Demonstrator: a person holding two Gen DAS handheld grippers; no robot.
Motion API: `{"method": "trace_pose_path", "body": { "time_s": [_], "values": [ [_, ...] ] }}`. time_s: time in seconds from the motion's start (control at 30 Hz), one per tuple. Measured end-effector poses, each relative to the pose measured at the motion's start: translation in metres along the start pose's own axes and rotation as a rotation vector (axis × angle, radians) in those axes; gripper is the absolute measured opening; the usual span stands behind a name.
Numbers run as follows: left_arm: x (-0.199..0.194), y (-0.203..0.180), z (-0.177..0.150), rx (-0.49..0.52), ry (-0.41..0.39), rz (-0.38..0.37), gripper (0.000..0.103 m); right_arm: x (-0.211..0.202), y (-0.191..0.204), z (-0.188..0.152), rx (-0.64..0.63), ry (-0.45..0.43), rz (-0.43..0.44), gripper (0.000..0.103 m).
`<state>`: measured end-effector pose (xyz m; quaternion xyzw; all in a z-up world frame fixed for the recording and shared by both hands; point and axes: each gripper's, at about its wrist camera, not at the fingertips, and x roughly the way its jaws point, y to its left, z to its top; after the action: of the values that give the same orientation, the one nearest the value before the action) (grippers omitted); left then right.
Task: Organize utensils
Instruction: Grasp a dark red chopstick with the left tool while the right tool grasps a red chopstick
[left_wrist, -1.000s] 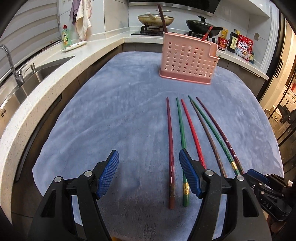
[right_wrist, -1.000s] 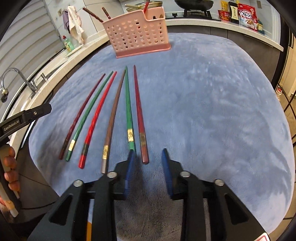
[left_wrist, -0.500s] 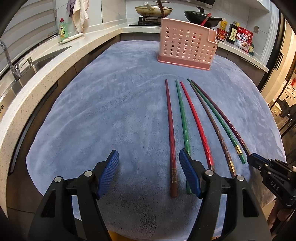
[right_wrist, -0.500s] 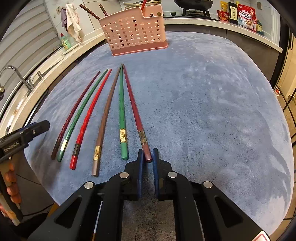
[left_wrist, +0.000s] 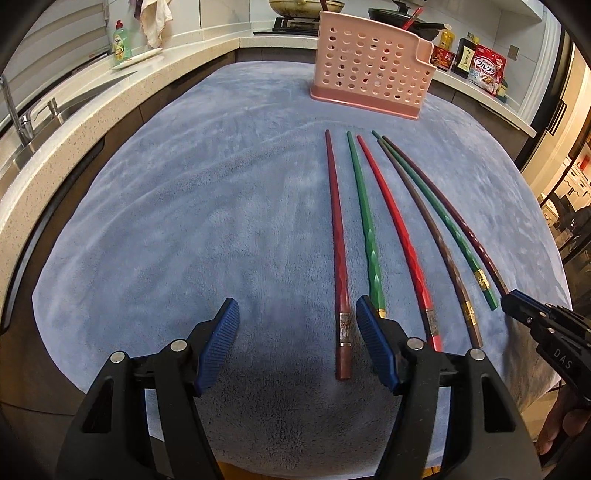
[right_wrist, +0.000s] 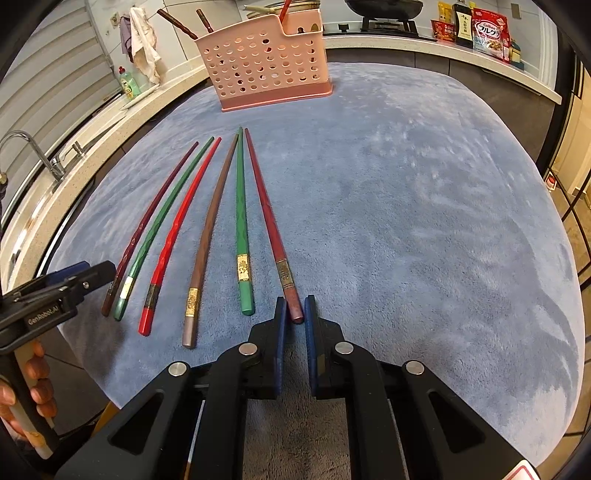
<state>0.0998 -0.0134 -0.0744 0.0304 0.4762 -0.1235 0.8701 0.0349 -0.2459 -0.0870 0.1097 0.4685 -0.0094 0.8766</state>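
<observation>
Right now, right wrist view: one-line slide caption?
Right gripper fingers pinch the dark red chopstick end; five more lie before the pink holder.

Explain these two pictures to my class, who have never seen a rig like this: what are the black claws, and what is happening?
There is no robot here. A person holds a black two-finger tool in each hand, and each tool has a camera looking along its fingers. One picture comes from the left gripper, the other from the right gripper.

Six coloured chopsticks lie side by side on a blue-grey fleecy cloth. Behind them stands a pink perforated plastic utensil holder with a few utensils already in it.

The right gripper's jaws have just been closing, and they now pinch the thick end of the rightmost dark red chopstick. The left gripper is open and holds nothing; the leftmost chopstick's end lies between its jaws.
</observation>
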Motion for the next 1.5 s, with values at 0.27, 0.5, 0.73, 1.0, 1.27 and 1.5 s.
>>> {"method": "trace_pose_path", "body": {
  "time_s": [0.27, 0.5, 0.73, 1.0, 1.27, 1.5],
  "values": [
    [0.004, -0.001, -0.005, 0.012, 0.007, 0.004, 0.057, 0.000, -0.001, 0.000, 0.003, -0.001, 0.001, 0.009],
    [0.004, -0.003, -0.008, 0.026, -0.001, 0.014, 0.047, 0.000, -0.001, -0.001, 0.002, -0.001, 0.002, 0.009],
    [0.001, 0.000, -0.007, 0.024, -0.001, -0.023, 0.011, -0.002, -0.001, -0.002, 0.006, -0.003, 0.007, 0.009],
    [-0.010, 0.000, -0.004, 0.001, 0.005, -0.061, 0.007, -0.020, 0.000, 0.000, 0.014, -0.038, 0.025, 0.008],
    [-0.038, 0.000, 0.014, -0.028, -0.039, -0.107, 0.007, -0.056, 0.003, 0.021, 0.022, -0.118, 0.052, 0.008],
    [-0.072, 0.004, 0.041, -0.057, -0.109, -0.134, 0.007, -0.091, 0.004, 0.052, 0.028, -0.208, 0.070, 0.008]
  ]
}}
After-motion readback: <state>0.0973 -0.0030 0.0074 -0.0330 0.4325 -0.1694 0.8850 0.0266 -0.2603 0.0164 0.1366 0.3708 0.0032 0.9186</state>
